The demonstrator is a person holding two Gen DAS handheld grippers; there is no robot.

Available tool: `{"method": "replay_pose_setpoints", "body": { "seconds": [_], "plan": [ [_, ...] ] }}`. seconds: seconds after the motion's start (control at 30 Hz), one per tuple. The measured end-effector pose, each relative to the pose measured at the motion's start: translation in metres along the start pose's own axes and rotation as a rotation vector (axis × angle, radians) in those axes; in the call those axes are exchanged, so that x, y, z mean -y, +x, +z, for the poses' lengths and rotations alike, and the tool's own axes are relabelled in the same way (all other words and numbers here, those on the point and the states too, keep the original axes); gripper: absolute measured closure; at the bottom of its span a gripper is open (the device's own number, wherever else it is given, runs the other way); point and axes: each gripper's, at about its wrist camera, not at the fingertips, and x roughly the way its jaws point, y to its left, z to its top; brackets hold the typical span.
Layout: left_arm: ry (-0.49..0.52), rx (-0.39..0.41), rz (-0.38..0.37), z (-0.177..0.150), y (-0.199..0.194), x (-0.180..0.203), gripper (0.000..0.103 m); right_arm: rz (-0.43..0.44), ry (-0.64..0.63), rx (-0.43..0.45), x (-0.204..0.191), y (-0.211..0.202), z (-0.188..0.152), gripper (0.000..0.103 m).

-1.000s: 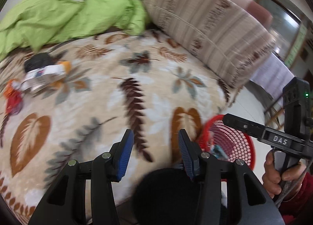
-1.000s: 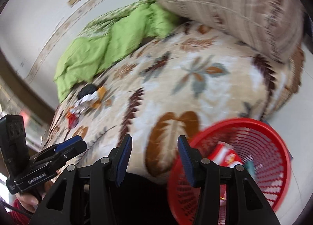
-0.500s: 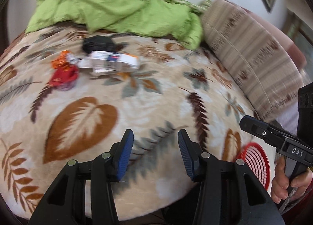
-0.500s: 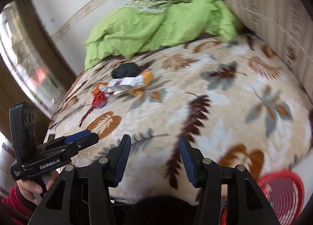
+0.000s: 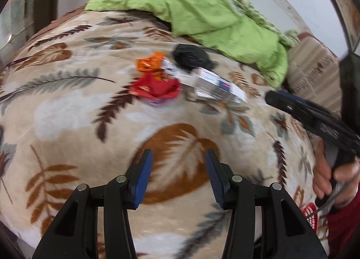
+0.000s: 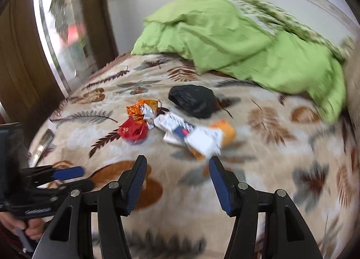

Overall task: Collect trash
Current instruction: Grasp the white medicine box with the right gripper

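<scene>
Print on the white wrapper [image 6: 193, 134] motion-blurred, unreadable; red basket [image 5: 311, 214] mostly hidden behind a hand [image 5: 333, 180].

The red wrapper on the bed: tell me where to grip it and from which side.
Pinch the raised crumpled ridge of the red wrapper from above and from the near side, probably with the open left gripper, which faces it more directly. Its near and left edges lie clear on the leaf-print blanket, while the orange wrapper and the white carton crowd its far and right sides.

left gripper [image 5: 177, 175] and right gripper [image 6: 176, 182]: black frames, silver screws, ribbed blue finger pads; bare-skinned hand [image 5: 333, 178], red sleeve [image 5: 343, 220].
</scene>
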Motion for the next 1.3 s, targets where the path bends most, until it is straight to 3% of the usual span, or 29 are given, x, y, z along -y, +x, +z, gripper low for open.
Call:
{"method": "replay_pose_setpoints", "body": {
  "seconds": [0.2,0.4,0.43,0.5,0.6,0.7,0.8,0.97,1.03,1.13,1.3],
  "plan": [
    [-0.044,0.022,0.031,0.016,0.002,-0.029,0.053,-0.020,-0.153,-0.095,-0.009,0.077,0.034,0.042],
    [-0.041,0.027,0.039,0.037,0.017,-0.043,0.044,-0.067,-0.275,-0.175,-0.015,0.120,0.038,0.043],
    [-0.039,0.032,0.040,0.040,0.020,-0.044,0.042,-0.078,-0.291,-0.190,-0.016,0.124,0.036,0.048],
    [-0.039,0.032,0.041,0.048,0.029,-0.045,0.042,-0.084,-0.300,-0.191,-0.016,0.124,0.032,0.061],
    [-0.020,0.014,0.042,0.059,0.045,-0.044,0.041,-0.102,-0.272,-0.168,-0.016,0.114,0.024,0.064],
    [0.018,0.001,0.048,0.068,0.062,-0.036,0.032,-0.080,-0.180,-0.123,-0.011,0.088,0.015,0.066],
    [0.055,0.018,0.071,0.075,0.076,-0.028,0.025,-0.038,-0.056,-0.072,-0.005,0.054,-0.002,0.066],
    [0.112,-0.036,0.112,0.082,0.111,-0.016,0.022,0.017,0.063,-0.031,-0.006,0.016,-0.035,0.066],
    [0.149,-0.045,0.164,0.080,0.125,-0.010,0.022,0.036,0.115,-0.030,-0.005,0.007,-0.049,0.066],
    [0.179,0.011,0.213,0.080,0.127,-0.005,0.023,0.044,0.164,-0.017,-0.004,-0.002,-0.062,0.066],
    [0.104,0.052,0.182,0.081,0.116,-0.016,0.054,0.036,0.245,0.001,0.001,-0.009,-0.078,0.066]
  ]
}}
